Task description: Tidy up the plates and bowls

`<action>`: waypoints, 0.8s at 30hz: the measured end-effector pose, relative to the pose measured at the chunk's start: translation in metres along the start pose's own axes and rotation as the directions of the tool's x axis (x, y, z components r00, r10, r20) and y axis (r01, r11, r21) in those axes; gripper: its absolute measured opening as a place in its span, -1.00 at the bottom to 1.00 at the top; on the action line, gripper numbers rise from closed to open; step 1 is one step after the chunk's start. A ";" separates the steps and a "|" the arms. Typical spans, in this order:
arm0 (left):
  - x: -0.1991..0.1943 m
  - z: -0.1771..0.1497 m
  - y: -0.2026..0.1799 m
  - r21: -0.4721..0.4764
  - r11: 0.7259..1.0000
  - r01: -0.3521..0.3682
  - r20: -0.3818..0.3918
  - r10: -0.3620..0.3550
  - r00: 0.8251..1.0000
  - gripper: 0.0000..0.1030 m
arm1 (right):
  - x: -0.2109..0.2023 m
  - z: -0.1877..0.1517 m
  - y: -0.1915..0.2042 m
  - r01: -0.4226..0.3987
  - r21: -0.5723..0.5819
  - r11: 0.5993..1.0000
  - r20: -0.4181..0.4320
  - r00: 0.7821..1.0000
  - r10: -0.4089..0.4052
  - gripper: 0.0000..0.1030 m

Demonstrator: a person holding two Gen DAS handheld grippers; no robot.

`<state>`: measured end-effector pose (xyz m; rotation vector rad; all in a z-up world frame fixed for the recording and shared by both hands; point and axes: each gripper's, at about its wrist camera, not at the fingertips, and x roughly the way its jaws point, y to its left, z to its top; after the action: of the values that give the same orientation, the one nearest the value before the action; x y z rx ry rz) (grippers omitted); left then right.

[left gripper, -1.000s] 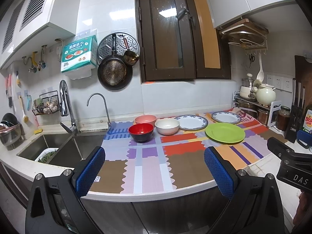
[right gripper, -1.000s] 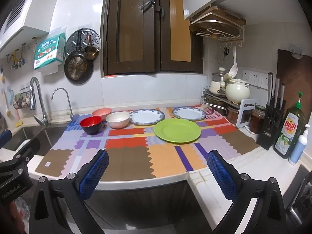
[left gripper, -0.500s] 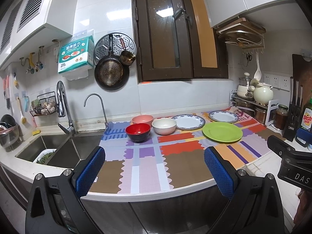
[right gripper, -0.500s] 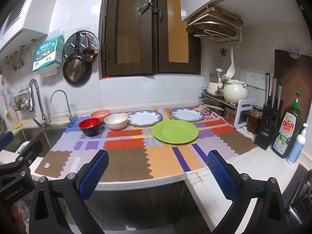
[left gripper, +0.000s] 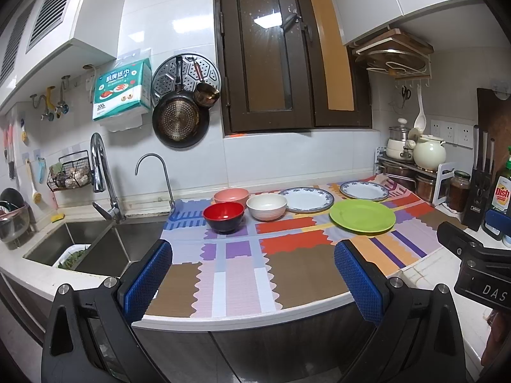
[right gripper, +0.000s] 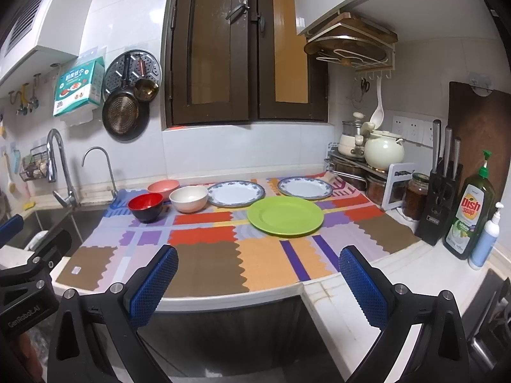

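Note:
On a patchwork mat [left gripper: 242, 274] [right gripper: 204, 265] stand a red bowl [left gripper: 224, 216] [right gripper: 146, 205], a pink bowl [left gripper: 231, 195] [right gripper: 163, 187] behind it and a cream bowl [left gripper: 267, 205] [right gripper: 188, 197]. Right of them lie two blue-rimmed white plates [left gripper: 307, 195] [left gripper: 364, 190] [right gripper: 236, 193] [right gripper: 305, 187] and a green plate [left gripper: 362, 216] [right gripper: 285, 215]. My left gripper [left gripper: 252, 279] and my right gripper [right gripper: 258, 282] both hang open and empty before the counter's front edge, well short of the dishes.
A sink [left gripper: 95, 249] with two taps lies left of the mat. A kettle rack [right gripper: 367, 166], jar [right gripper: 415, 196], knife block [right gripper: 442, 204] and soap bottles [right gripper: 472, 210] crowd the right. Pans [left gripper: 180, 121] hang on the wall. The mat's near half is bare.
Both views have pulled back and tilted slightly; the dishes sit a little farther and lower in frame. No dish has moved and both grippers stay open.

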<state>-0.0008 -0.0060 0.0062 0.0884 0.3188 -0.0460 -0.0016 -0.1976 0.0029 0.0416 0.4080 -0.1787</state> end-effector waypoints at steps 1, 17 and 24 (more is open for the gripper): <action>0.000 0.000 0.000 0.000 1.000 0.001 0.000 -0.001 1.000 1.00 | 0.000 0.000 0.001 0.000 0.000 1.000 0.000 1.000 0.000 0.99; 0.001 0.000 -0.001 0.001 1.000 0.004 -0.001 -0.004 1.000 1.00 | 0.002 0.001 0.002 -0.009 -0.003 1.000 -0.015 1.000 0.009 0.99; 0.001 -0.001 -0.002 0.000 1.000 0.005 -0.001 -0.005 1.000 1.00 | 0.003 0.001 0.003 -0.008 -0.005 1.000 -0.015 1.000 0.008 0.99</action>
<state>-0.0002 -0.0076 0.0053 0.0874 0.3202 -0.0508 0.0017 -0.1954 0.0028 0.0401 0.4232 -0.1693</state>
